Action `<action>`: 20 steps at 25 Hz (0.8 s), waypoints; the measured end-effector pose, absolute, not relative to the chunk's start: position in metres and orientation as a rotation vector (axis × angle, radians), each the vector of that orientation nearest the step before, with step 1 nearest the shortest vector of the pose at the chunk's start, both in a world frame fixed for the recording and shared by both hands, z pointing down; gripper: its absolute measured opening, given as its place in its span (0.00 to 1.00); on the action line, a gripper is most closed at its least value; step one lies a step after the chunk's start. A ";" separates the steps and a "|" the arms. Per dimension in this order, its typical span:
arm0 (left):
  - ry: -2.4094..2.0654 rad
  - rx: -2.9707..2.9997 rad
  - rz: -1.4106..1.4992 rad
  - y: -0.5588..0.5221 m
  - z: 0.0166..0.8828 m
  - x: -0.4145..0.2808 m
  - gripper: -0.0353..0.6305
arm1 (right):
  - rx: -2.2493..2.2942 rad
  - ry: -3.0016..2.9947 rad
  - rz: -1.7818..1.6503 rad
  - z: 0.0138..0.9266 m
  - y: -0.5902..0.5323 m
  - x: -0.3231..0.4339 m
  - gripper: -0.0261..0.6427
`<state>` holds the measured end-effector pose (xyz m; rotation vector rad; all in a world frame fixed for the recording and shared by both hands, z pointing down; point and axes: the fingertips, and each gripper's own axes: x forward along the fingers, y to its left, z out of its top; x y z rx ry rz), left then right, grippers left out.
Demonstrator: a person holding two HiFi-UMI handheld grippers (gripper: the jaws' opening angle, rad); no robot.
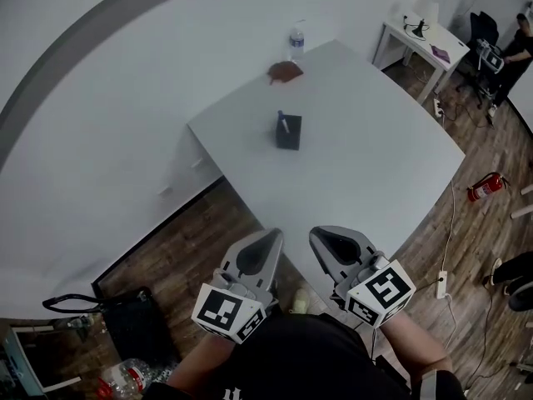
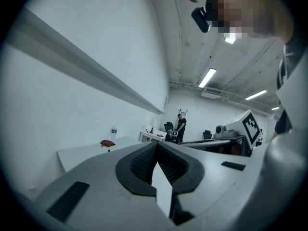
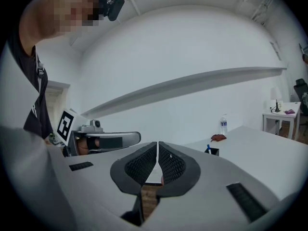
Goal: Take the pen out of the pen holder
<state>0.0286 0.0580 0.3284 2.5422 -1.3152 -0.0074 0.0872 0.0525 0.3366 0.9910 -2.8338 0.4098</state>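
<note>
A black pen holder [image 1: 289,133] stands upright near the middle of the white table [image 1: 375,157], and a blue pen [image 1: 281,119] sticks out of its top. Both grippers hang low in front of the person's body, short of the table's near corner and far from the holder. My left gripper [image 1: 273,237] is shut with nothing in it, its pads meeting at the tips [image 2: 157,146]. My right gripper [image 1: 321,234] is shut and empty as well [image 3: 157,146]. In the right gripper view the pen holder [image 3: 213,151] and the pen [image 3: 208,148] show small beyond the jaws.
A brown object [image 1: 285,72] and a water bottle [image 1: 296,40] sit at the table's far edge by the wall. A black bag [image 1: 125,315] lies on the wooden floor at left, a red fire extinguisher [image 1: 485,187] at right. A small desk [image 1: 420,36] and a person [image 1: 516,44] are far right.
</note>
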 end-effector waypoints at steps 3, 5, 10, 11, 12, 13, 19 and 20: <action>-1.283 2.560 -0.022 0.015 0.332 0.021 0.06 | 1.040 -2.823 0.429 0.342 0.011 0.075 0.06; -1.270 2.568 -0.039 -0.016 0.334 0.015 0.06 | 1.078 -2.818 0.445 0.344 -0.020 0.067 0.06; -1.261 2.545 -0.055 -0.092 0.355 -0.003 0.06 | 1.203 -2.753 0.456 0.368 -0.103 0.057 0.07; -1.261 2.532 -0.054 -0.105 0.361 -0.007 0.06 | 1.222 -2.734 0.459 0.376 -0.120 0.056 0.07; -1.263 2.521 -0.050 -0.117 0.367 -0.010 0.06 | 1.237 -2.715 0.460 0.385 -0.137 0.055 0.07; -1.264 2.512 -0.044 -0.128 0.373 -0.013 0.06 | 1.247 -2.693 0.458 0.394 -0.153 0.054 0.07; -1.248 2.456 -0.022 -0.172 0.405 -0.028 0.06 | 1.237 -2.551 0.481 0.465 -0.240 0.039 0.16; -1.244 2.448 -0.016 -0.175 0.409 -0.031 0.06 | 1.239 -2.530 0.484 0.476 -0.252 0.036 0.16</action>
